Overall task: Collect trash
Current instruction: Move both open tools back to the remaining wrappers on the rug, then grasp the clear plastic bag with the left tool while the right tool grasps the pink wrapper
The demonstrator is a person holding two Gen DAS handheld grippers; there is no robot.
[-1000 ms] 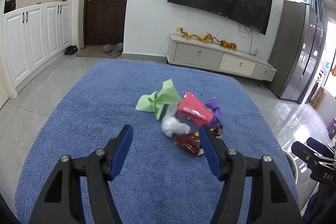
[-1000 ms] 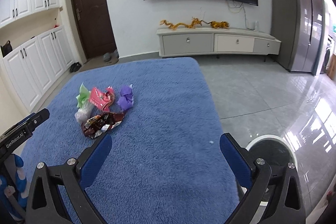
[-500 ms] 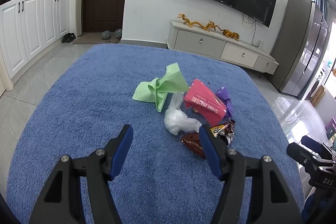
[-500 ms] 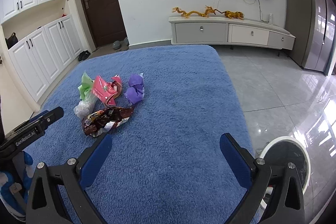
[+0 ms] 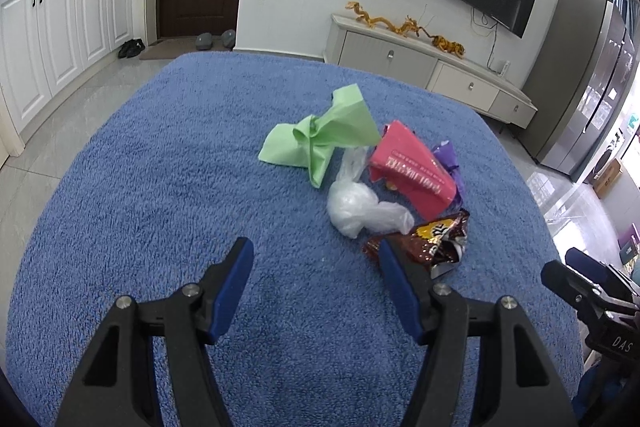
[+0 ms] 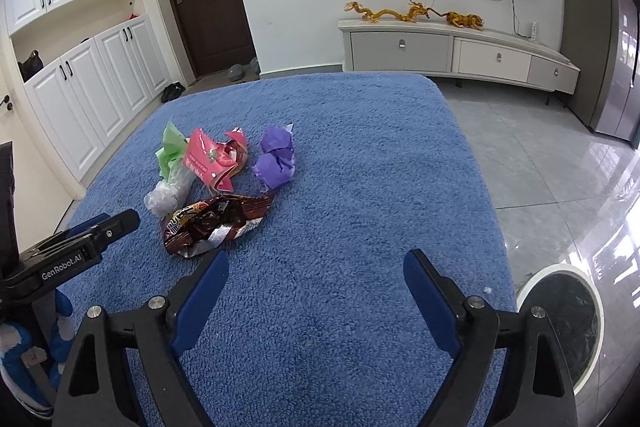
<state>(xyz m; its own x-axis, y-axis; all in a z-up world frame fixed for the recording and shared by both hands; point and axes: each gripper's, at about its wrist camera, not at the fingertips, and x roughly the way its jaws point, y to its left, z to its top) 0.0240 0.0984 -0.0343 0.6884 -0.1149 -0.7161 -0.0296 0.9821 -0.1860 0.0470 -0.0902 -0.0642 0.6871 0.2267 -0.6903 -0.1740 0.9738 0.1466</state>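
A heap of trash lies on the blue carpet (image 5: 160, 187): crumpled green paper (image 5: 320, 135), a clear plastic bag (image 5: 360, 207), a pink packet (image 5: 412, 171), purple paper (image 6: 276, 159) and a brown snack wrapper (image 5: 432, 239). My left gripper (image 5: 316, 251) is open just short of the plastic bag, its right finger in front of the brown wrapper's edge. My right gripper (image 6: 316, 263) hovers over bare carpet, right of the brown wrapper (image 6: 216, 223); its jaws are closing with nothing between them.
A round white-rimmed bin (image 6: 560, 307) stands on the tiled floor off the carpet's right edge. A low TV cabinet (image 6: 456, 51) lines the far wall, white cupboards (image 6: 88, 91) the left. The other gripper's body shows at each view's edge.
Both grippers have moved forward and down toward the trash heap, which now looks larger and nearer. The right gripper's fingers stand closer together than before.
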